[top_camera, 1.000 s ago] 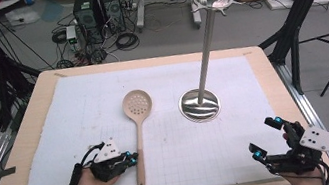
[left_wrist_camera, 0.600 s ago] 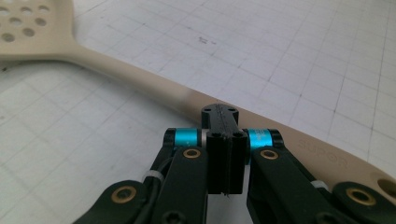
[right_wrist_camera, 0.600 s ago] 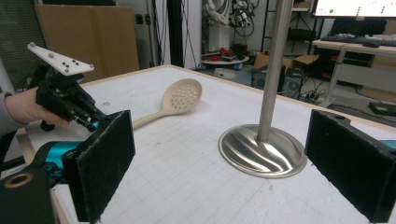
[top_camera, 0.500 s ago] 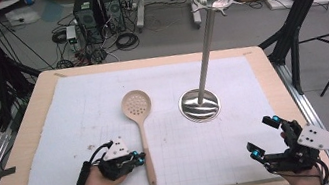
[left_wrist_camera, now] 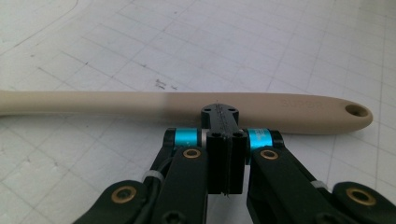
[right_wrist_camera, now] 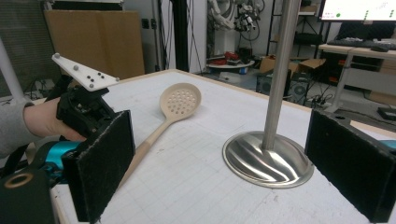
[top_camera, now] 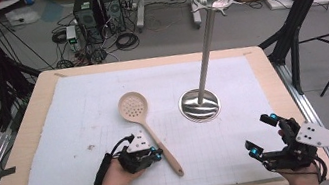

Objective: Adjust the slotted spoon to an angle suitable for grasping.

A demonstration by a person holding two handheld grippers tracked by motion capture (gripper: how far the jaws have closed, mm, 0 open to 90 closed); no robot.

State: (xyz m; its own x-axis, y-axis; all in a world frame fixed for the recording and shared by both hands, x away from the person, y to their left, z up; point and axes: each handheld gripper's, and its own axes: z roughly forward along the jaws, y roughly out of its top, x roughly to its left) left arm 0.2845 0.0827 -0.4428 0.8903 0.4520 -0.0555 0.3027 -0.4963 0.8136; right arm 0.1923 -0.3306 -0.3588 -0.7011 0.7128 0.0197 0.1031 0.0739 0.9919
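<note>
While the left gripper (top_camera: 154,155) sits with its jaws pressed together and nothing between them, its tips meet the side of the beige plastic slotted spoon (top_camera: 146,125) partway down the handle. Spoon lies flat on the white gridded mat (top_camera: 70,118), bowl pointing away, near the steel stand with its round base (top_camera: 199,105). Looks like a nudge, not a pick. To do it well: keep the tips low, push square to the handle, go slow so it doesn't pivot. Right gripper (top_camera: 263,133) waits at the near edge, jaws spread, empty.
</note>
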